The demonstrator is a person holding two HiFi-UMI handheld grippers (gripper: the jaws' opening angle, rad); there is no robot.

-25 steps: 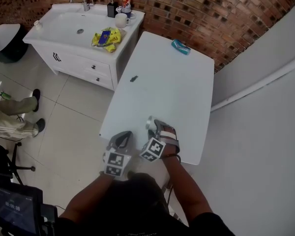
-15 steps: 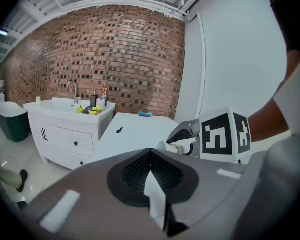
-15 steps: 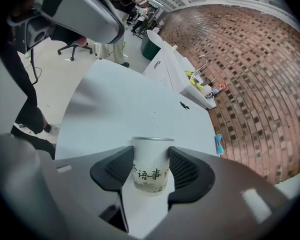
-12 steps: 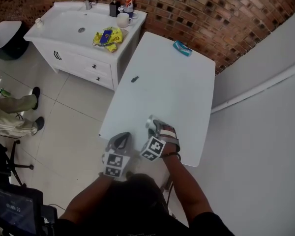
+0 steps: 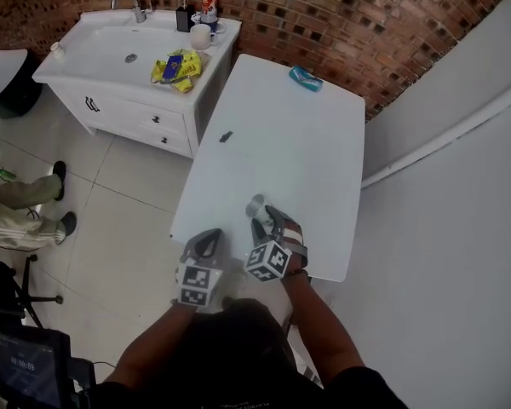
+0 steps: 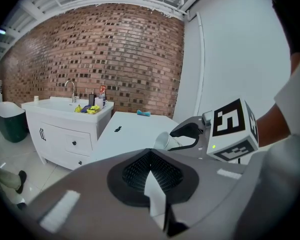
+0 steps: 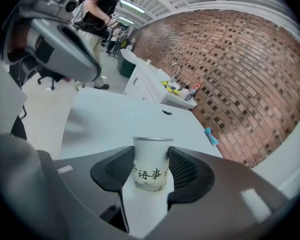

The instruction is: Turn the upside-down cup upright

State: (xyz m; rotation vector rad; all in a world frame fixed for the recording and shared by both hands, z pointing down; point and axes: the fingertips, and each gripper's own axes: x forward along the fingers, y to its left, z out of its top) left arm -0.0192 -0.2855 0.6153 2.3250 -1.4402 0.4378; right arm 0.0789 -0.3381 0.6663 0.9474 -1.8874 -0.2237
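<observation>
White table (image 5: 298, 143); frosted, black-lettered cup (image 7: 150, 156) in just-closed right claw (image 7: 151, 171); left claw (image 6: 151, 173) clenched, empty

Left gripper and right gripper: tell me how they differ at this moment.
The left gripper is empty, with its jaws together. The right gripper has just been closing and clamps the cup between its pads. The left gripper sits back at the near edge of the table. The right gripper reaches further over the tabletop. Both carry a marker cube and point forward and down.
</observation>
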